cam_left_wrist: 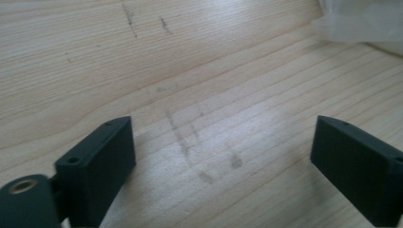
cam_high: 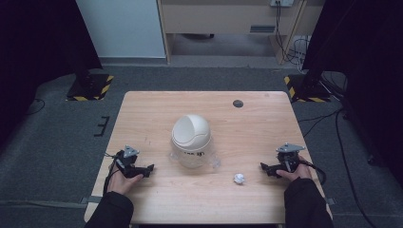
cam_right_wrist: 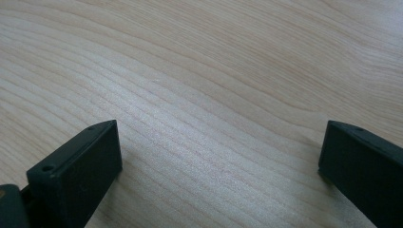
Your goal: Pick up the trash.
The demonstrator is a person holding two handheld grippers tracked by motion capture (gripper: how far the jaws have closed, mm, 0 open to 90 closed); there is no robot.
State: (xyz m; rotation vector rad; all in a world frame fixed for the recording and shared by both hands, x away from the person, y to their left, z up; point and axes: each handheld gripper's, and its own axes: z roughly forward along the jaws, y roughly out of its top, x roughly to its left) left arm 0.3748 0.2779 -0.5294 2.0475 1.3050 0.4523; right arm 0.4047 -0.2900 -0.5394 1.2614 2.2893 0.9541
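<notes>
Left tool (cam_high: 148, 169) near desk's (cam_high: 142, 109) left edge, jaws apart. Right tool (cam_high: 265, 167) near right edge, jaws apart. White domed bin (cam_high: 191, 140) at centre; crumpled paper ball (cam_high: 239, 178) toward front edge, right of bin.

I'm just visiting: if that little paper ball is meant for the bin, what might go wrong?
The crumpled paper ball is small and light, so the open right gripper might nudge it away instead of pinching it. The white bin has a domed swing lid; pushing paper through may tip or slide it on the smooth table.
</notes>
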